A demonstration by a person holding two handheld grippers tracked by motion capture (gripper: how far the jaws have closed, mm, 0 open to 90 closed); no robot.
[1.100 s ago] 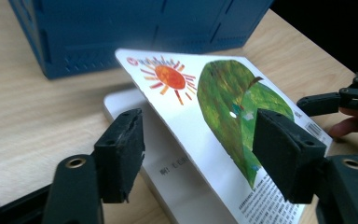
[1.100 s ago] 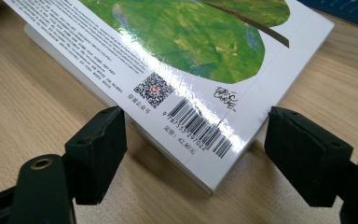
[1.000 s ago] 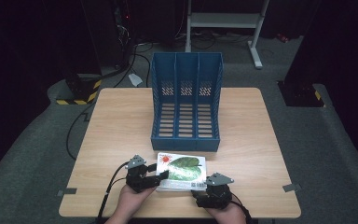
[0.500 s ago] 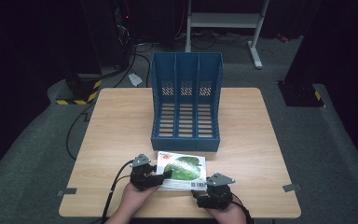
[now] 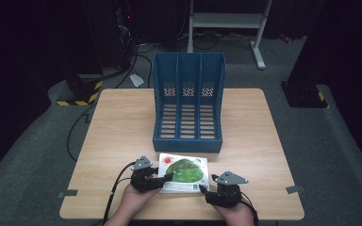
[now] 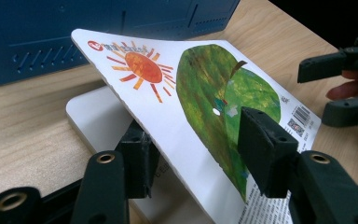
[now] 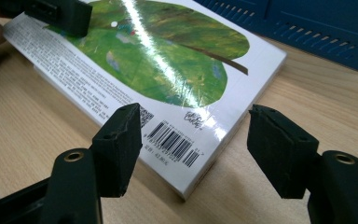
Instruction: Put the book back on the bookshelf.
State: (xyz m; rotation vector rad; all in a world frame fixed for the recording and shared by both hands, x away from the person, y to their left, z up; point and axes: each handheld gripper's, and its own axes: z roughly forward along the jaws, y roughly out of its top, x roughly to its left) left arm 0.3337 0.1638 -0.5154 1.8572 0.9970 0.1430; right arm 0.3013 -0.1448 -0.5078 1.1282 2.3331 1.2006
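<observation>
Picture book (image 5: 184, 173) with the green leaf and orange sun cover sits at the near edge of the worktop (image 5: 122, 127), just in front of the blue three-slot file rack (image 5: 188, 101). In the left gripper view its cover (image 6: 177, 93) is lifted and tilted up off something flat and white beneath (image 6: 93, 116); can't tell if that is the book's own pages or a second book. Left gripper (image 6: 193, 149) has the raised cover's near edge between its fingers, one pad (image 6: 261, 149) on the printed face, the other under it; looks clamped on it. Right gripper (image 7: 191, 149) sits at the barcode corner (image 7: 177, 147), fingers spread wide either side of it, holding nothing; worktop shows between them and the book. Step in hand, my read: getting hold of the book with both grippers, likely to stand it in a rack slot. Left side is pinched, right side not yet. Next move calls for the right gripper to advance so the corner goes between its fingers, then close, before any lift. Risk: a one-sided lift by the cover alone lets the book swing open or slip.
</observation>
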